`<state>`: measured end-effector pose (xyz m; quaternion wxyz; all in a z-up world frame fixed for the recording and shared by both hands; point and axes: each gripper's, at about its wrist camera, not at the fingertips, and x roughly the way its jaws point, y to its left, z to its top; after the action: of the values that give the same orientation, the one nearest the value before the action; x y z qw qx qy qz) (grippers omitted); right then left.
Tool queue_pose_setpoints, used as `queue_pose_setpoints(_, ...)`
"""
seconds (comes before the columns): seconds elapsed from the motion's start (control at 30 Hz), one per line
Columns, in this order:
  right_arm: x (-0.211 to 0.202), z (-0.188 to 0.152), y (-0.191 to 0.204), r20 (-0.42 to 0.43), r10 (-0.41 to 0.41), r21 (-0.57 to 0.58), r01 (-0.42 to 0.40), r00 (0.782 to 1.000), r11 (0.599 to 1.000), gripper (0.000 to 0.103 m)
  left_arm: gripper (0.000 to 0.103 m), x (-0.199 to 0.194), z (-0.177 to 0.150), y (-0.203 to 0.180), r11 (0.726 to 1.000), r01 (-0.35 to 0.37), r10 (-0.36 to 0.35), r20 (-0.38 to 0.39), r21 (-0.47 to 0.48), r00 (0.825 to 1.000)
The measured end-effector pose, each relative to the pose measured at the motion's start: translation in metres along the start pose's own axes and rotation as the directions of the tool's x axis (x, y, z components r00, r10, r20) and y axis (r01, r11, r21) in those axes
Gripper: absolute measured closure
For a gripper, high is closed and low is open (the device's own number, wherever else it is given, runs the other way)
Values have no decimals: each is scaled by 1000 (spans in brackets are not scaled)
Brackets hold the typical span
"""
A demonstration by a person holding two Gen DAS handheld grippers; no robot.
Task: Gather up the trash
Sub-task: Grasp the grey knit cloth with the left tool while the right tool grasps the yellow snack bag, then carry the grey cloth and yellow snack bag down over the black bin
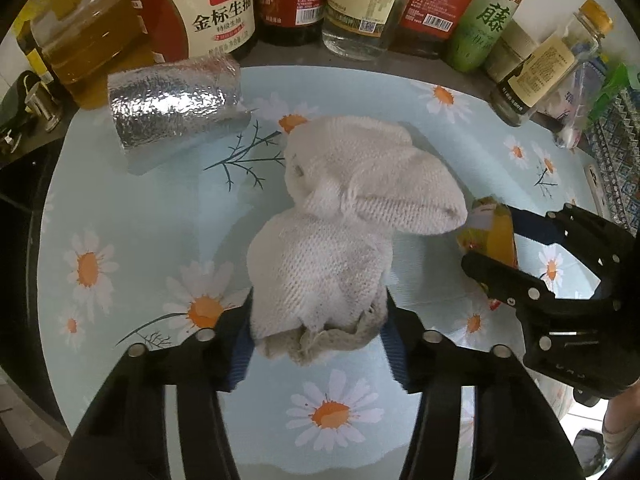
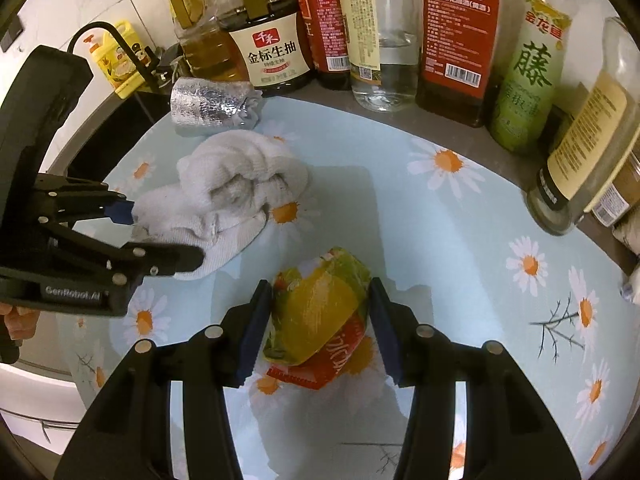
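Both pickups were made, nothing binned: left gripper pinched the cloth, beside it right gripper clamped the wrapper, and 1 foil roll lay untouched beyond the cloth.

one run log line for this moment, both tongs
left tongs: shut on white cloth | right tongs: shut on crumpled yellow wrapper | foil roll: untouched | surface: daisy-print mat
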<state>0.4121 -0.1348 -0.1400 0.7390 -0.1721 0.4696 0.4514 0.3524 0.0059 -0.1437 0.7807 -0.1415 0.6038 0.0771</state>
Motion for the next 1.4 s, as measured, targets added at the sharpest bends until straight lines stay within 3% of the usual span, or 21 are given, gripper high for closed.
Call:
queue_pose_setpoints(0.13, -6, -4, 7, 9, -6, 0, 6, 1000, 1000, 53, 59, -7, -7, 2, 1000, 0, 0, 11, 7, 1000)
queue_pose_setpoints(0.77, -52, -30, 75, 65, -27, -1, 27, 998, 1000, 53, 62, -64, -78, 21, 1000, 18, -19, 71, 15, 997)
queue_pose_setpoints(1.03, -71, -52, 108, 86, -36, 0, 37, 996, 999, 53, 62, -87, -120, 31, 1000, 24, -26, 97, 16, 995)
queue_pose_setpoints(1.4, -74, -88, 178, 72, 10, -37, -8, 997, 999, 53, 62, -108, -186, 54, 999, 31, -29, 107, -12, 994)
